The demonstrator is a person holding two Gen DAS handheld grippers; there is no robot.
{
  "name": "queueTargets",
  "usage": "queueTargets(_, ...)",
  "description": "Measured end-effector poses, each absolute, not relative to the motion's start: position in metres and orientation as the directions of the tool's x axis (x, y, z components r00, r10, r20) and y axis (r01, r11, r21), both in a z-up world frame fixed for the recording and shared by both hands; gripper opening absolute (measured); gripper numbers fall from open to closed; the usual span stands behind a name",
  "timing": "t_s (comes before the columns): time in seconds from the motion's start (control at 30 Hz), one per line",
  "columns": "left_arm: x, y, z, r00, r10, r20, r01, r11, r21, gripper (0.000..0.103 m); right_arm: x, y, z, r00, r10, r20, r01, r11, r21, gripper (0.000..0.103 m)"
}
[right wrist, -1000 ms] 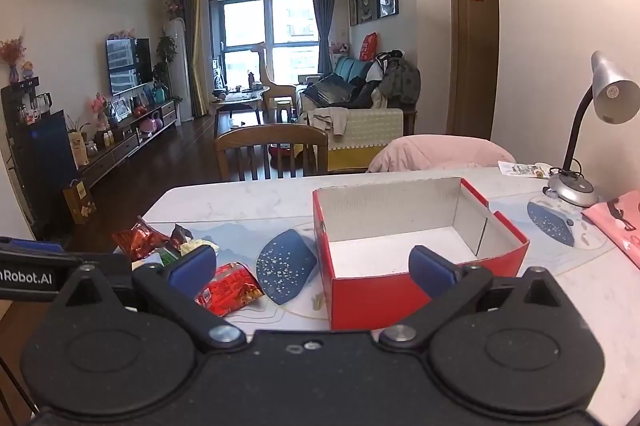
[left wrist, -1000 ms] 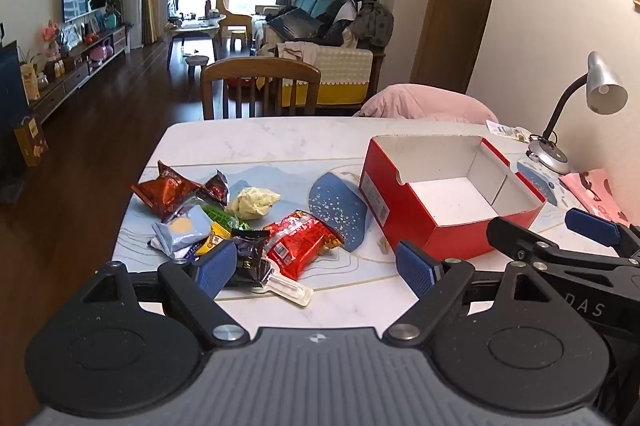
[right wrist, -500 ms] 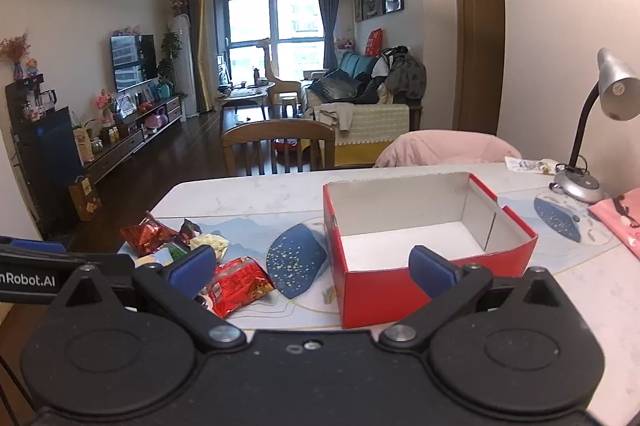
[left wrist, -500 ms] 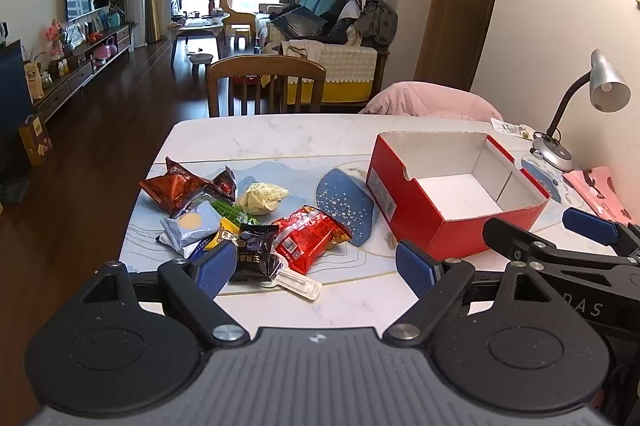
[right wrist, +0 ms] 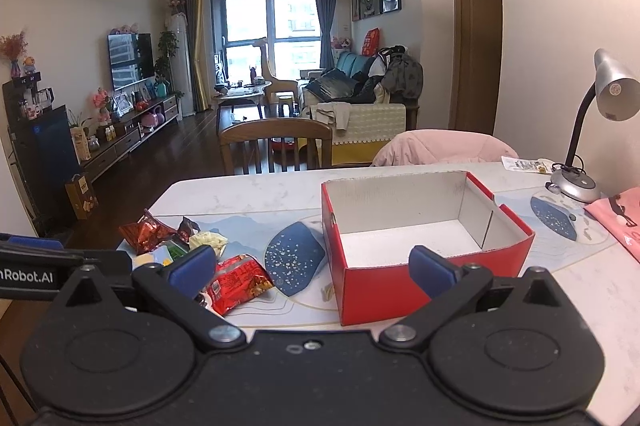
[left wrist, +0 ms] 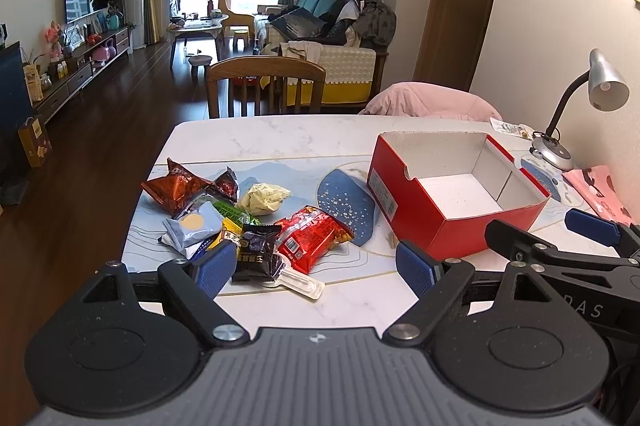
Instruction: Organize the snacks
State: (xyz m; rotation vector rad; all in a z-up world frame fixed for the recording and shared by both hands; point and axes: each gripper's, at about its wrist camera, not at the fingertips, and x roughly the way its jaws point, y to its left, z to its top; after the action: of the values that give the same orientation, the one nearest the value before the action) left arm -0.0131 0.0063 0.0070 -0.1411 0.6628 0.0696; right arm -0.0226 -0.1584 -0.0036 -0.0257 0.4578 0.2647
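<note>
Several snack packets lie in a heap on the table's left: a brown packet [left wrist: 175, 187], a pale yellow one [left wrist: 264, 198], a grey-blue one [left wrist: 195, 228], a black one [left wrist: 256, 252] and a red one [left wrist: 314, 237] [right wrist: 236, 283]. An empty red cardboard box [left wrist: 430, 223] [right wrist: 400, 288] stands to their right. My left gripper [left wrist: 314, 268] hovers open above the near table edge, just before the black and red packets. My right gripper [right wrist: 312, 270] is open too, in front of the box's left corner, and shows in the left wrist view [left wrist: 540, 232]. Nothing is held.
A silver desk lamp [left wrist: 556, 154] and a pink pouch [left wrist: 600, 192] sit at the table's [left wrist: 272, 134] far right near the wall. A wooden chair [left wrist: 266, 86] and a pink-draped seat [left wrist: 432, 102] stand behind the table. Floor drops off on the left.
Both cameras have drawn slightly back and up, so the packets and box appear a little farther and lower. Both grippers stay open and nothing on the table has moved.
</note>
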Motion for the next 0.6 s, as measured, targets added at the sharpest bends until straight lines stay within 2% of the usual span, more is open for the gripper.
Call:
queueTargets(0.43, -0.0177, 0.0122, 0.0082, 0.790, 0.020, -0.613, -0.107, 0.989, -0.105, 0.087, -0.0287, -0.1568, -0.0024, 0.875, 0.242, -0.419, -0.255, 0.967, 0.025, 0.103)
queueTargets(0.6, -0.0167, 0.0134, 0.0068, 0.789, 0.017, -0.614, -0.101, 0.990, -0.102, 0.087, -0.0256, -0.1579, -0.0045, 0.854, 0.271, -0.444, -0.281, 0.959, 0.046, 0.103)
